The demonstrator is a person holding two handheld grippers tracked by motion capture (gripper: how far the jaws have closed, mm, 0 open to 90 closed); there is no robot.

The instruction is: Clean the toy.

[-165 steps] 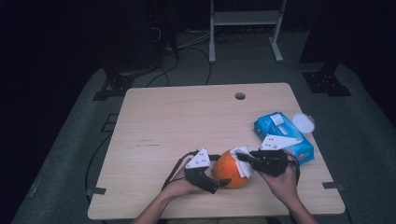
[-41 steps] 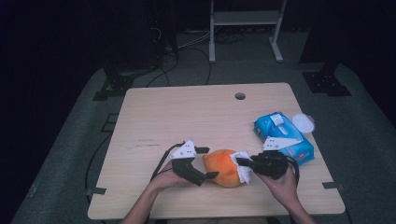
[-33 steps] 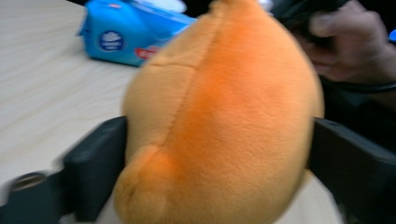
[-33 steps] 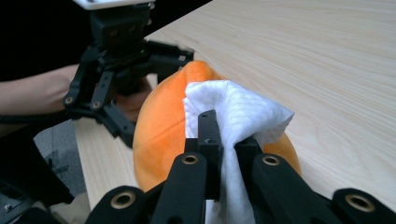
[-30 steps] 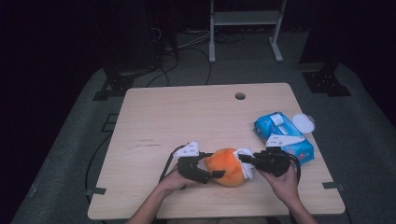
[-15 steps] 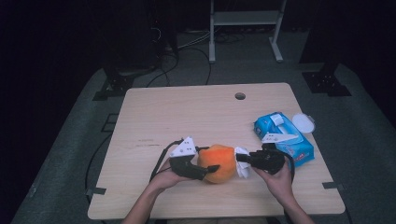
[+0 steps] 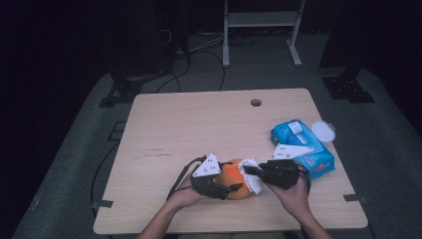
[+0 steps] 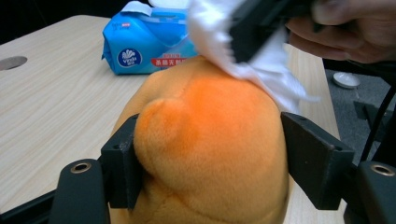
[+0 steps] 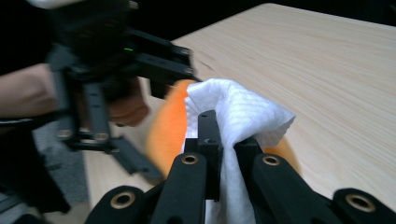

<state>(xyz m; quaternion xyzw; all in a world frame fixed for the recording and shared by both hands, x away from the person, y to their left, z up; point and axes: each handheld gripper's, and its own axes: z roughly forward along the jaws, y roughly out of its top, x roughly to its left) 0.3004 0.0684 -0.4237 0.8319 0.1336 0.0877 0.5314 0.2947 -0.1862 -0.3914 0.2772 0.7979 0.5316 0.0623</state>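
High view: the plush (image 7: 233,178) sits at lower centre of the worktop (image 7: 199,129), clamped between the left gripper (image 7: 230,188) fingers, which just eased slightly. Right gripper (image 7: 249,171) fingers are pinched together on a wipe (image 7: 253,180) pressed against the plush; a blue pack (image 7: 301,149) lies to the right

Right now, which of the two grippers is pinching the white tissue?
The right gripper, jaws shut on the white tissue; the left gripper clasps the orange plush toy instead.
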